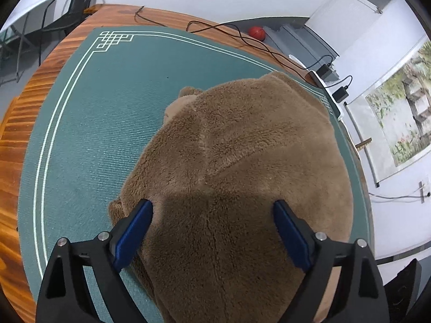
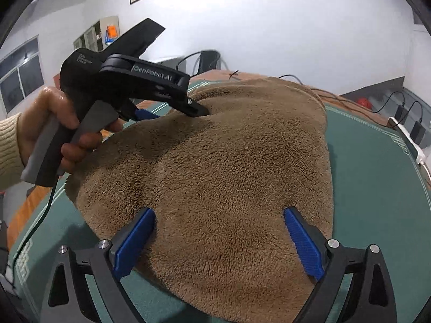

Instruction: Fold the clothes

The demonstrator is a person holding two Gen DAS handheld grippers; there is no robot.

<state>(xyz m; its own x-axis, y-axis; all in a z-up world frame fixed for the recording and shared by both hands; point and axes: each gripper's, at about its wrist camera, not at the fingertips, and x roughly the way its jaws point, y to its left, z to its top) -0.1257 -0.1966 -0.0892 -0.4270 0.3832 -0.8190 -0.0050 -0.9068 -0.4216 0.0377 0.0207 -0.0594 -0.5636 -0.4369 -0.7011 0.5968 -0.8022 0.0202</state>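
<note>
Left wrist view: brown fleece garment spread in a thick heap over the right half of a green mat, reaching toward the mat's far right corner; wooden table showing beyond the mat's left edge. Left gripper poised over the near part of the fleece, blue fingers spread wide, nothing pinched between them. Cables and chargers strung along the table's far edge, a red ball past it on the floor. No legible writing here.

Right wrist view: same garment bulging up across the mat's middle, near hem short of the near edge. Right gripper likewise spread wide above the near hem, clamping nothing. Across the fleece, the left gripper pressed tip-down into the pile near the left edge, gripped by a hand in a cream ribbed sleeve. "GenRobot.AI" readable on its black body; smaller lettering beside it too blurred to read.

Judged best for a clean fold: fleece flattened and smoothed, both edges taken evenly, thick pile gathered fully between the fingers before lifting.
</note>
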